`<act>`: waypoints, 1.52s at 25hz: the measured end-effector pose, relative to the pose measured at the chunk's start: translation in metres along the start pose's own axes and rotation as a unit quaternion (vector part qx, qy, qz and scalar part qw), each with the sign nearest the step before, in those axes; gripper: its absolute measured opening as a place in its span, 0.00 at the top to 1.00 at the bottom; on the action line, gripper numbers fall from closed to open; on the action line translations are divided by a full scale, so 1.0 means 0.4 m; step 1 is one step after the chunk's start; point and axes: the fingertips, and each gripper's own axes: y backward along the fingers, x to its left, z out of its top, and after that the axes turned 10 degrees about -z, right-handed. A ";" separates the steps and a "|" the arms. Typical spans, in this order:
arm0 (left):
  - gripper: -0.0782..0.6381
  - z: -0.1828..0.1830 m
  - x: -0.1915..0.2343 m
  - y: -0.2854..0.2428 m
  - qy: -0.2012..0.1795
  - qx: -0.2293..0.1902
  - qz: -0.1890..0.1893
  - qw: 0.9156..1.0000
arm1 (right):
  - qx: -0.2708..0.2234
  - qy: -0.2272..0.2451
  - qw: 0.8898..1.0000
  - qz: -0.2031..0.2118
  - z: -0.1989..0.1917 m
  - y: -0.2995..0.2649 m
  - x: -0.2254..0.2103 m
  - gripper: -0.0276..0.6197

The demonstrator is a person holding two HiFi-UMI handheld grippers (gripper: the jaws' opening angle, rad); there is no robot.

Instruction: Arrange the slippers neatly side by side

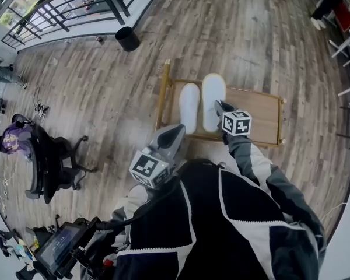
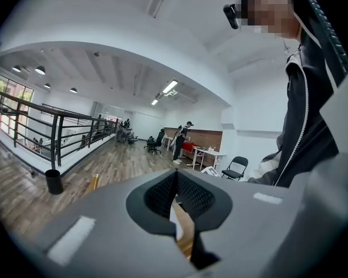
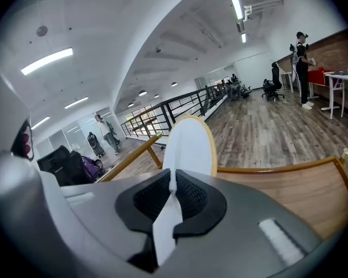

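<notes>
Two white slippers are on the low wooden tray, toes pointing away from me, and I'm in the middle of squaring them up. My right gripper is clamped on the heel edge of the held slipper. In the right gripper view a thin white strip of it is pinched between the pads, and the sole runs straight ahead over the wood. I judge that a heel grip suits this job: it lets me steer the whole length from behind without crushing the soft upper.

The free slipper lies just beside it, a narrow gap between them and roughly parallel. The held one's toe reaches a touch further along the tray, so the pair isn't level yet. Whether the held sole is flat on the wood or slightly raised, I can't tell.

My left gripper has its jaws together with nothing between them. It hangs at the tray's near rail behind the free slipper's heel, handy for nudging that heel into line if needed.
</notes>
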 end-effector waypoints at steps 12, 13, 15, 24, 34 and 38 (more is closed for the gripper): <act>0.87 -0.019 0.015 0.043 0.008 0.012 0.020 1.000 | 0.106 -0.019 0.991 -0.079 -0.142 -0.161 -0.089 0.91; 0.87 -0.022 0.017 0.048 0.010 0.013 0.023 1.000 | 0.112 -0.016 0.990 -0.080 -0.151 -0.167 -0.092 0.91; 0.87 -0.028 0.021 0.057 0.012 0.015 0.029 0.999 | 0.124 -0.015 0.989 -0.085 -0.169 -0.178 -0.100 0.91; 0.87 -0.045 0.040 0.099 0.016 0.021 0.054 0.998 | 0.172 0.002 0.981 -0.092 -0.234 -0.219 -0.113 0.91; 0.87 -0.042 0.055 0.102 0.018 0.025 0.057 0.998 | 0.205 -0.007 0.977 -0.057 -0.256 -0.244 -0.075 0.66; 0.87 -0.041 0.057 0.091 0.017 0.019 0.048 0.999 | 0.197 -0.005 0.978 -0.063 -0.245 -0.226 -0.090 0.65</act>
